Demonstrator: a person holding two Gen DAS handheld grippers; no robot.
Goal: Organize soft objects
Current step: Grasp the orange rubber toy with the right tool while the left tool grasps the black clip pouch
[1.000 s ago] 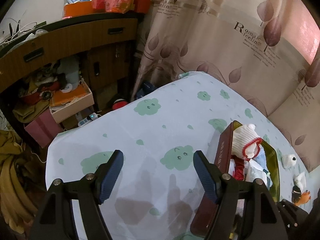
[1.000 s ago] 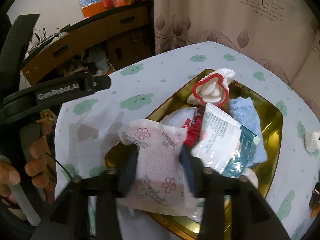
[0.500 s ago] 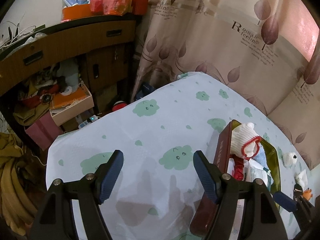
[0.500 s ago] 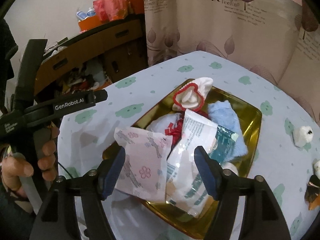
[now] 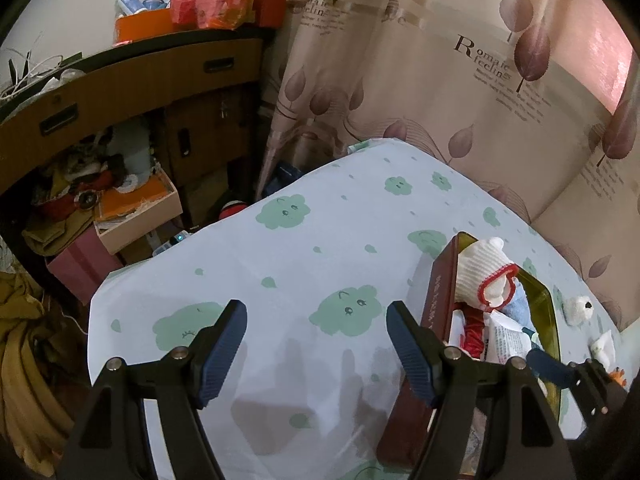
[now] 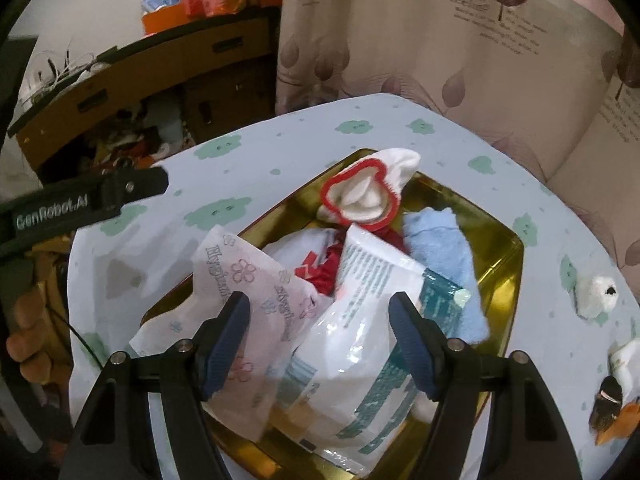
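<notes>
The left gripper [image 5: 316,342] hangs with its jaws spread wide and nothing between them. The right gripper [image 6: 320,340] is likewise spread wide and holds nothing, its blue fingertips [image 6: 228,336] tilted downward.

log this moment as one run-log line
right gripper: open, over gold tin | pink-flowered packet: lying in tin | left gripper: open, empty, above tablecloth

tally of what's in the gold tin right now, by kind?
Counted from the right wrist view, inside the gold tin:
Plastic packets: 2, pink-flowered packet and white-teal packet
Socks: 1, red-trimmed white sock
Blue cloths: 1, blue cloth
Red-white fabric bundle: 1
Total: 5
</notes>
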